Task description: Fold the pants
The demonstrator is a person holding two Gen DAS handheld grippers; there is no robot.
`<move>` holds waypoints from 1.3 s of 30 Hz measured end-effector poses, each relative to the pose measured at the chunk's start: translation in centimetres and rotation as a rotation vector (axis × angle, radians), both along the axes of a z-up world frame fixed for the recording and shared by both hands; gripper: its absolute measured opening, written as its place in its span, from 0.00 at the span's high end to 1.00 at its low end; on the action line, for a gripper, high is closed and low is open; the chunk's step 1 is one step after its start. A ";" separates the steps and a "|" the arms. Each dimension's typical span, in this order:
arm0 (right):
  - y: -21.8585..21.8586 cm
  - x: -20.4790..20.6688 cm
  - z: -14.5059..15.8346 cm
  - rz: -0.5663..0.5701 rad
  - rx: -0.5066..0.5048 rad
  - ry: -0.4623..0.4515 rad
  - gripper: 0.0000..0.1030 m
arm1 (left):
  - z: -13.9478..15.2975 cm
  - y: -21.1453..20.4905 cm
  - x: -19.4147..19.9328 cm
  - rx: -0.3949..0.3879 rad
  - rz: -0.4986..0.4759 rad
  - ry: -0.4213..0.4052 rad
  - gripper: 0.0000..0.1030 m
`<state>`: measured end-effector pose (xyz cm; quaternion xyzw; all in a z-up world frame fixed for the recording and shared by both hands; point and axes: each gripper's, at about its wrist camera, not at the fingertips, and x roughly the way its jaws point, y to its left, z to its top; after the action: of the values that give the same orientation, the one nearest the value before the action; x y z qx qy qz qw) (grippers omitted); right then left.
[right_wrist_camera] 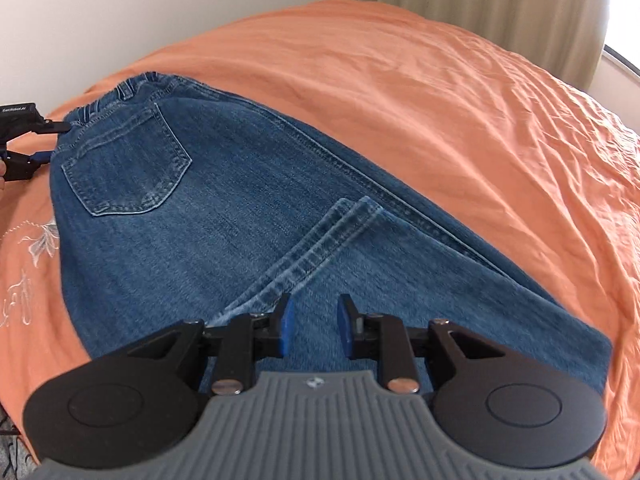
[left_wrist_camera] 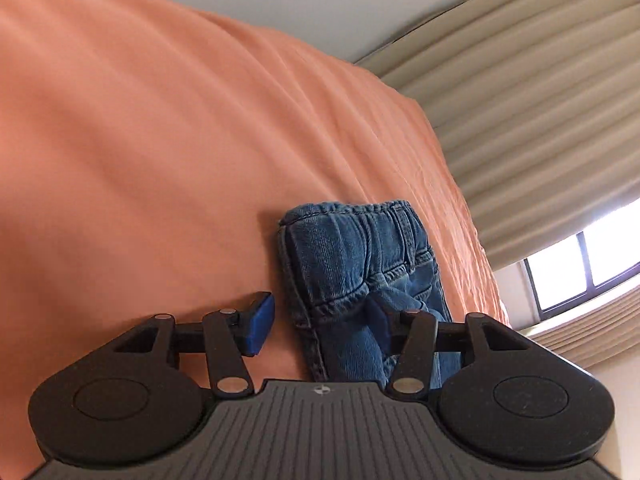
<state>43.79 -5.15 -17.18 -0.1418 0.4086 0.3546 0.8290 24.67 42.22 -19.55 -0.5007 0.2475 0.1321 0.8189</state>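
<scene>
Blue denim pants (right_wrist_camera: 248,208) lie flat on the orange bedspread (right_wrist_camera: 460,100), back pocket up, with the leg hems (right_wrist_camera: 320,248) folded back over the legs. My right gripper (right_wrist_camera: 316,328) is open and empty, just above the denim near the hems. In the left wrist view the waistband end of the pants (left_wrist_camera: 360,256) lies between my open left gripper's fingers (left_wrist_camera: 320,326); the right pad is among the denim folds and the left pad is beside the edge. The left gripper also shows at the waistband in the right wrist view (right_wrist_camera: 52,140).
The bedspread (left_wrist_camera: 160,140) has white embroidery (right_wrist_camera: 36,248) near its left edge. A white wall (right_wrist_camera: 120,12) lies beyond the bed. Beige curtains (left_wrist_camera: 540,92) and a bright window (left_wrist_camera: 580,268) stand to the right.
</scene>
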 end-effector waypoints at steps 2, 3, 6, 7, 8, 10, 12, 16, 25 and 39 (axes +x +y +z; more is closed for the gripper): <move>0.6 0.8 -0.3 0.011 -0.010 0.002 0.81 | -0.7 0.2 1.3 0.000 -0.007 -0.005 0.40; 1.0 1.3 -0.6 0.021 -0.012 0.008 0.81 | -1.0 0.2 1.9 0.005 -0.011 -0.003 0.41; 2.0 2.4 -1.5 0.039 -0.040 0.022 0.81 | -1.3 0.2 3.1 0.026 -0.019 0.006 0.41; 2.3 2.7 -1.9 0.042 -0.047 0.036 0.81 | -1.4 0.1 3.3 0.032 -0.022 0.006 0.41; 2.5 3.0 -2.3 0.044 -0.052 0.051 0.81 | -1.5 0.1 3.4 0.037 -0.024 0.007 0.41; 2.9 3.5 -3.0 0.044 -0.063 0.078 0.81 | -1.7 0.0 3.6 0.050 -0.028 0.012 0.41; 3.2 3.9 -3.6 0.052 -0.079 0.099 0.81 | -1.4 -0.4 3.6 0.072 -0.031 0.020 0.42; 3.9 4.0 -3.9 0.040 -0.108 0.113 0.81 | -0.6 -0.9 3.5 0.109 -0.029 0.034 0.53; -0.3 1.2 -0.5 -0.059 0.002 0.063 0.81 | 5.9 -3.7 3.5 0.239 -0.024 0.017 0.79; -16.0 -4.0 3.4 -0.244 0.227 0.071 0.81 | 21.9 -29.1 6.4 0.868 -0.312 -0.129 0.81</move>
<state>39.79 -21.16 -13.80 0.0162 0.4090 0.2999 0.8617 31.09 13.08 2.39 -0.0757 0.1903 0.0674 0.9765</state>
